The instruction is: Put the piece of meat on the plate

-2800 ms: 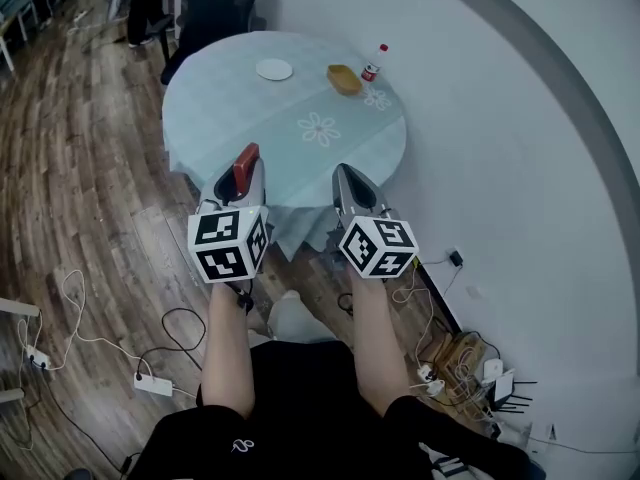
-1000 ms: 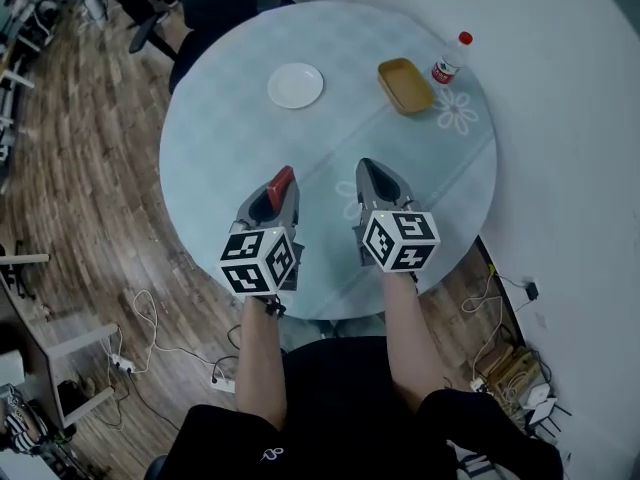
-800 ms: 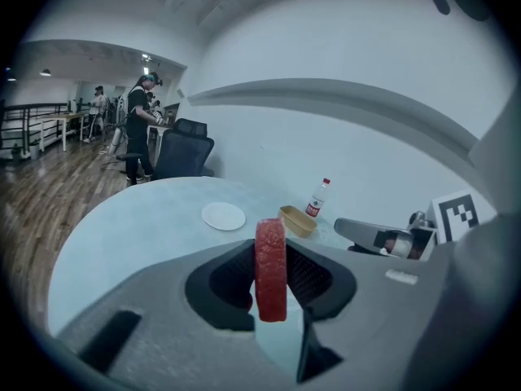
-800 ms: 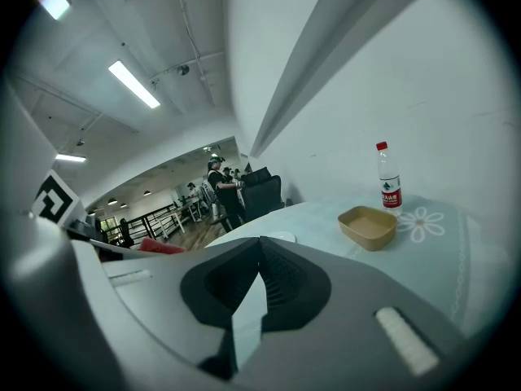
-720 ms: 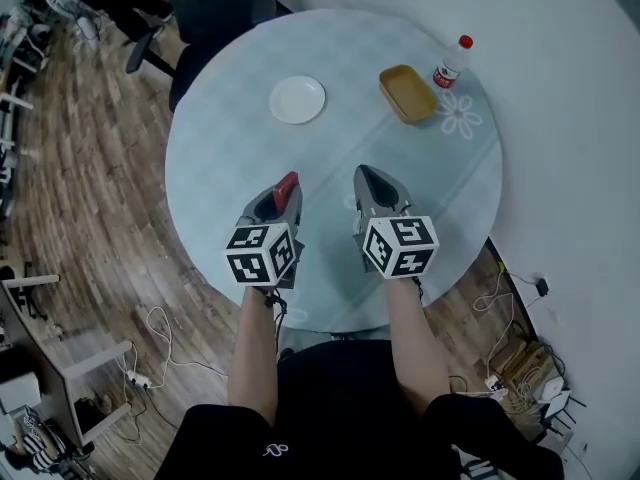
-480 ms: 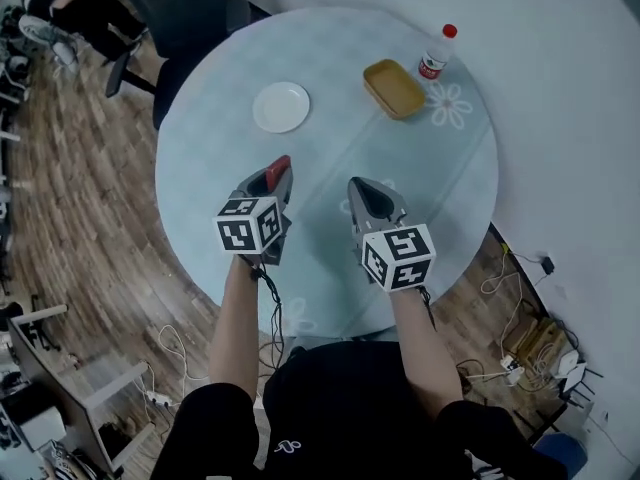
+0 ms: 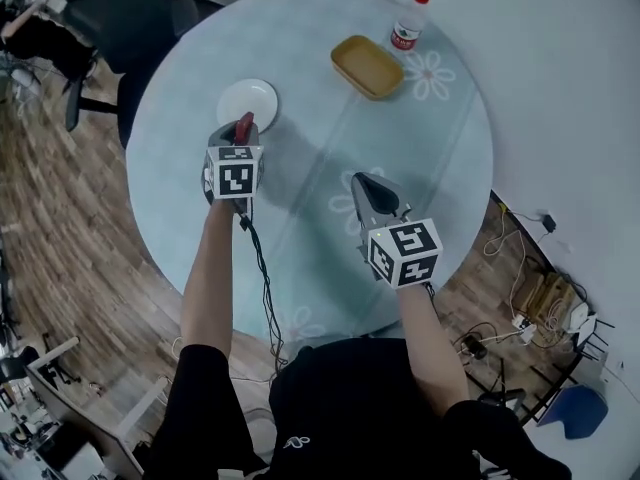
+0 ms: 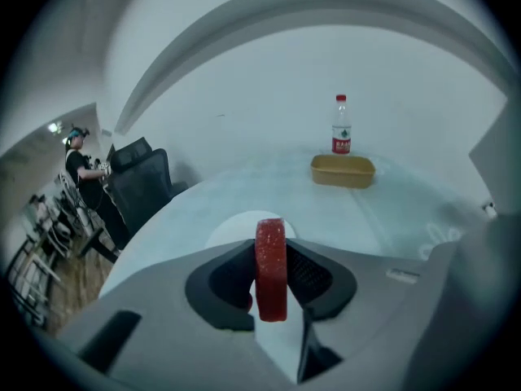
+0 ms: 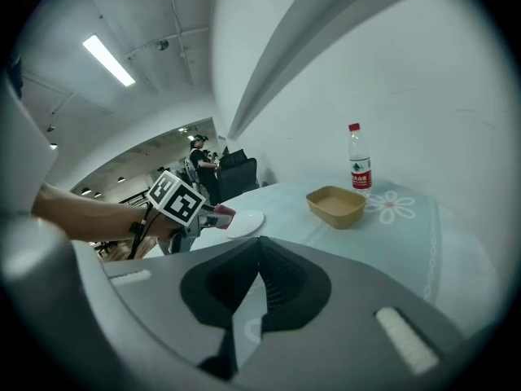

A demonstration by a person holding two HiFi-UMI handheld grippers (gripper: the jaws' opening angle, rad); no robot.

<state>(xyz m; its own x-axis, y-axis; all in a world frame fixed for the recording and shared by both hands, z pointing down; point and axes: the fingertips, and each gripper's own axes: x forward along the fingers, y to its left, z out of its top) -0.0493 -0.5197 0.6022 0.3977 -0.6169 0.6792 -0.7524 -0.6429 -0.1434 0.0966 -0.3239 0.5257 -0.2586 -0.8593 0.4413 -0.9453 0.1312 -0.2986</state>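
A red slab of meat [image 8: 271,277] stands on edge between the pads of my left gripper [image 7: 241,134], which is shut on it. In the head view the meat [image 7: 243,125] hangs over the near rim of the small white plate [image 7: 248,98] on the round pale-blue table [image 7: 300,238]. The plate [image 8: 234,226] shows just beyond the jaws in the left gripper view. My right gripper [image 7: 366,184] hovers over the table's near right part, jaws shut with nothing between them [image 9: 260,244]. From there I see the left gripper [image 9: 210,213] beside the plate [image 9: 245,222].
A yellow-brown tray [image 7: 368,66] and a red-capped bottle [image 7: 406,24] stand at the table's far right. A dark office chair [image 7: 110,13] is beyond the far left edge. Cables lie on the wooden floor [image 7: 70,268]. A white wall curves along the right.
My left gripper has carried the meat forward and left across the table to the plate's near rim, rolling on the way. The right gripper has sunk a little.
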